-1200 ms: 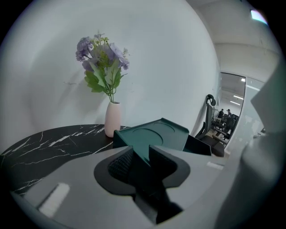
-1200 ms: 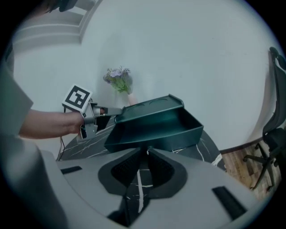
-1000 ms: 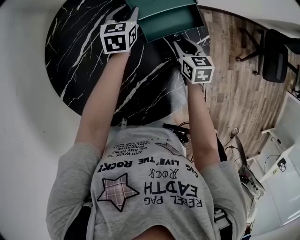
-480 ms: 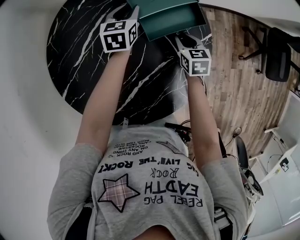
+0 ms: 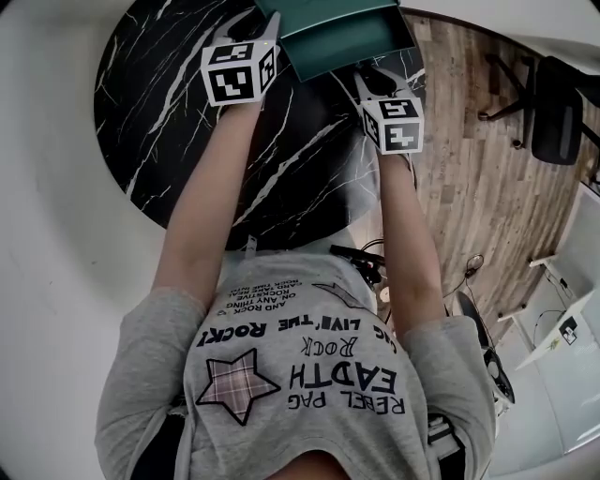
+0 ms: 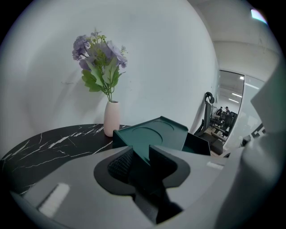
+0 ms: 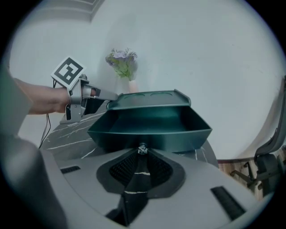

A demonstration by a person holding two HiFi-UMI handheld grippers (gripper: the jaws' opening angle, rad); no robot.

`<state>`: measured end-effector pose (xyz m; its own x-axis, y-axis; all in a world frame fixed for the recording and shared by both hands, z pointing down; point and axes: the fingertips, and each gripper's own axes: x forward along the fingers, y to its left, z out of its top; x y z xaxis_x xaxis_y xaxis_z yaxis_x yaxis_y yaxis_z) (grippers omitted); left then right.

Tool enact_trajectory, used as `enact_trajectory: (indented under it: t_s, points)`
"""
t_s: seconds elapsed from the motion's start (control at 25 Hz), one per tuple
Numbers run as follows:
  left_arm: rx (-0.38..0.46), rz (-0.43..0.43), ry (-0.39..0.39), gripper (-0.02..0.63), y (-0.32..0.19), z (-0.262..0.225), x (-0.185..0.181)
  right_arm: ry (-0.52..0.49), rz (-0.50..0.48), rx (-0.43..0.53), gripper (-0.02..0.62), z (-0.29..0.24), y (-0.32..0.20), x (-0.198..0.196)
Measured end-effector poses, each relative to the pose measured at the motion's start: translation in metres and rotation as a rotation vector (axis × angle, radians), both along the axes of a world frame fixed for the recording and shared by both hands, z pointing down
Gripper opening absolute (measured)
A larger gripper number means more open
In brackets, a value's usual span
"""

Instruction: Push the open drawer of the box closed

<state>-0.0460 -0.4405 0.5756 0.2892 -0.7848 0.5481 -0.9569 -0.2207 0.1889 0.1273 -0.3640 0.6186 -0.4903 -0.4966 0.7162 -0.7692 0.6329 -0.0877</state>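
A dark green box (image 5: 314, 11) stands at the far side of the black marble table (image 5: 178, 122), its drawer (image 5: 342, 47) pulled out toward me. In the right gripper view the drawer (image 7: 152, 134) gapes open and empty below the box's lid (image 7: 149, 98). My right gripper (image 7: 142, 153) is shut, its tips at the small knob on the drawer's front; in the head view it (image 5: 367, 77) sits just before that front. My left gripper (image 6: 142, 159) is closed on the box's near left corner (image 6: 154, 134), and it shows there in the head view (image 5: 267, 26) too.
A pale vase of purple flowers (image 6: 111, 118) stands behind the box on the table. A wall runs close behind. Wooden floor (image 5: 469, 169) and an office chair (image 5: 553, 112) lie to the right, past the table's round edge.
My right gripper has moved forward, up to the drawer's front. The left gripper and the box have stayed in place.
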Motion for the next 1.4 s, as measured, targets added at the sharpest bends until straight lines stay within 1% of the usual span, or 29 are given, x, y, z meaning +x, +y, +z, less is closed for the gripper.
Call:
enact_trajectory:
  t_s: [0.48, 0.72, 0.88, 1.4]
  points:
    - [-0.001, 0.003, -0.011, 0.118, 0.0, 0.0, 0.001, 0.015, -0.025, 0.002, 0.072, 0.002, -0.014, -0.006]
    - [-0.001, -0.001, 0.005, 0.118, 0.0, 0.0, 0.0, 0.015, -0.044, 0.006, 0.072, 0.004, -0.02, -0.015]
    - [0.002, 0.0, 0.002, 0.118, 0.0, 0.0, 0.0, 0.004, -0.035, 0.004, 0.072, 0.003, -0.024, -0.017]
    - [0.005, 0.001, 0.005, 0.118, 0.0, -0.001, 0.0, 0.028, -0.077, 0.012, 0.072, 0.002, -0.045, -0.031]
